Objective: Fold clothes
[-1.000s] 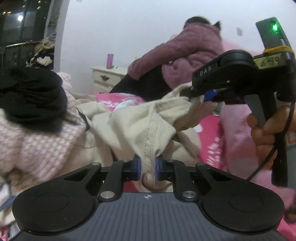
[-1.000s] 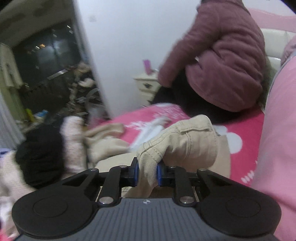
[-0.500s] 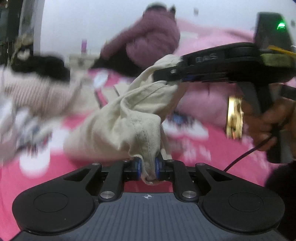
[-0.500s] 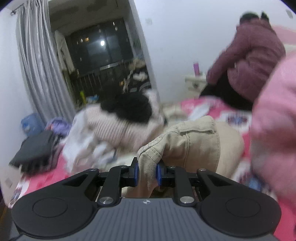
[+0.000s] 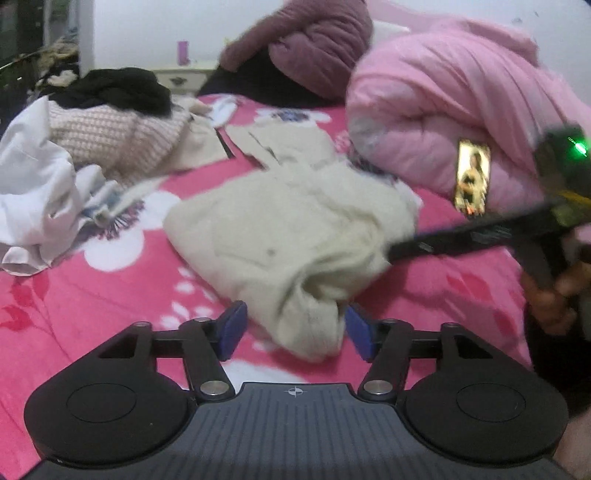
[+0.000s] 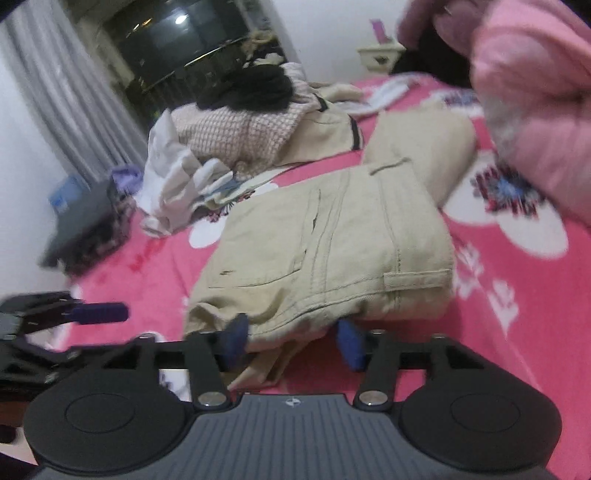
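A pink bedspread (image 6: 524, 332) with white flower prints covers the bed. Folded beige trousers (image 6: 332, 243) lie flat on it in the near middle. Just beyond them, to the left, a heap sits on the cover: a crumpled white garment (image 5: 33, 192), a pale pink knitted sweater (image 5: 110, 136) and black clothing (image 5: 118, 88) on top. On the right, a bulky rolled pink quilt (image 5: 443, 122) rests on the bed, close beside the trousers.

White wall (image 5: 140, 26), grey curtain (image 6: 62, 99), dark window (image 6: 177, 40), cream nightstand (image 6: 380, 55) beyond the pink bedspread (image 6: 517, 295).
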A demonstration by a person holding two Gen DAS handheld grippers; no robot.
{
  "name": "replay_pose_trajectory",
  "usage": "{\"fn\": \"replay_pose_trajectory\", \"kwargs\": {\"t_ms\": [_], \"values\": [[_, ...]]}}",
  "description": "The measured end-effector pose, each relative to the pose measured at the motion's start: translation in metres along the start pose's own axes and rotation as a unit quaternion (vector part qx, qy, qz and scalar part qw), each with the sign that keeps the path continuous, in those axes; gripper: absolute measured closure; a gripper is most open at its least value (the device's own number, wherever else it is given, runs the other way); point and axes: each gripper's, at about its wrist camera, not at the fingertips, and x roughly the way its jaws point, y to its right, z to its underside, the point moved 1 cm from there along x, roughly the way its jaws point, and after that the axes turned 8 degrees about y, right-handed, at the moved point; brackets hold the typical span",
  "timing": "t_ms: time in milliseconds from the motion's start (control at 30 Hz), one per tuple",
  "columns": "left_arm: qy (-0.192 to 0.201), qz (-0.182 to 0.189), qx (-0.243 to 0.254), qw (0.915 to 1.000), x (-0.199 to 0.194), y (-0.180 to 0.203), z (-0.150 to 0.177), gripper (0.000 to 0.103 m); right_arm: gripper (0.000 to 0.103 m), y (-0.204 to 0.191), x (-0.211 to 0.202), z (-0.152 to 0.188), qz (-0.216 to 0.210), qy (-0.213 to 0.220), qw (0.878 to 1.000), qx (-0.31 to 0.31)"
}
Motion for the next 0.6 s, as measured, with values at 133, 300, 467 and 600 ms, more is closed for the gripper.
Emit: {"fn": "replay_pose_trajectory", "kwargs": {"t_ms": [133,300,467,600], "values": [[0.013,0.014,-0.031,0.9993,0.015,0.009,-0.01,0.033,0.035,0.035,-0.03,-0.006,0.01,0.018,0.996,0.082],[0.006,0.035,-0.06,0.9976,0.055,0.018,-0.026,0.032,0.033,0.08,-0.035,-0.023,0.039,0.05,0.988,0.14],[-0.016,0.032,-0.09,0.9953,0.084,0.011,-0.03,0.033,0.038,0.113,0.022,-0.031,0.005,-0.016,0.982,0.19],[-0.026,0.023,-0.13,0.9909,0.084,-0.006,-0.028,0.033,0.066,0.095,0.023,-0.031,-0.012,0.001,0.988,0.151]]}}
